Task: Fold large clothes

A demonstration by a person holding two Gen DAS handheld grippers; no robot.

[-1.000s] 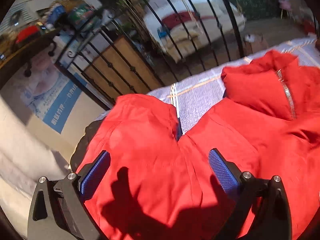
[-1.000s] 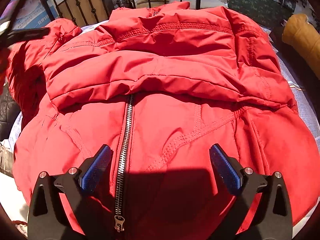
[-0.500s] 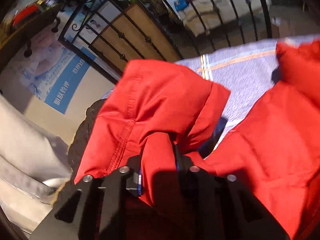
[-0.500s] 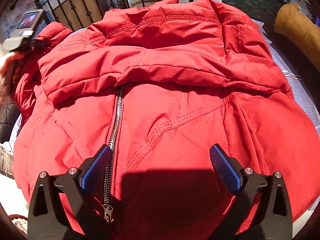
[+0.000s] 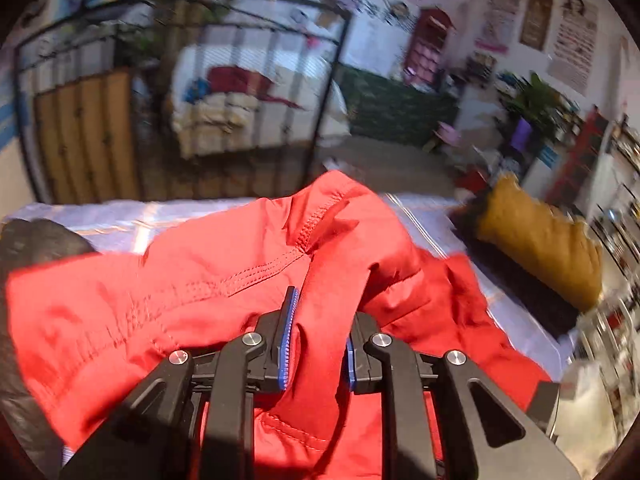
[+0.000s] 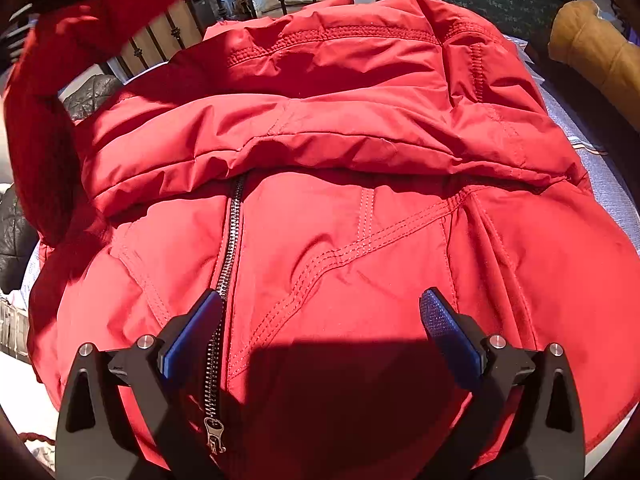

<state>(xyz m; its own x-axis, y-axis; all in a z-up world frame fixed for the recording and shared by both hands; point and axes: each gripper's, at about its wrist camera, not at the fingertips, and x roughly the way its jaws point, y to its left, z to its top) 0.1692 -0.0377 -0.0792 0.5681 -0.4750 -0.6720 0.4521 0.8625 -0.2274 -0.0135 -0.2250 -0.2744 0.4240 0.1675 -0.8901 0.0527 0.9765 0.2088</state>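
- One red jacket, padded, lies front-up on a pale checked bedcover; its zip runs near to far, the hood bunched at the far end.
- One sleeve, on the left of the jacket, is raised off the bed. In the right wrist view it arches up at the far left, its end pinched in the other tool.
- Left gripper: clenched on a fold of the sleeve, cloth bulging out between the blue pads.
- Right gripper: released, jaws wide, low over the near chest of the jacket just right of the zip; contact cannot be told.
- Key relation, as a judgement: the body lies to the right of the held sleeve, so the fold likely carries the sleeve rightward across the zip line. The left tool alone has cloth; the right is nearer the chest and placed to pin it.
- Surroundings: a black quilted garment at the far left, a mustard bundle at the far right, a metal bed rail beyond.
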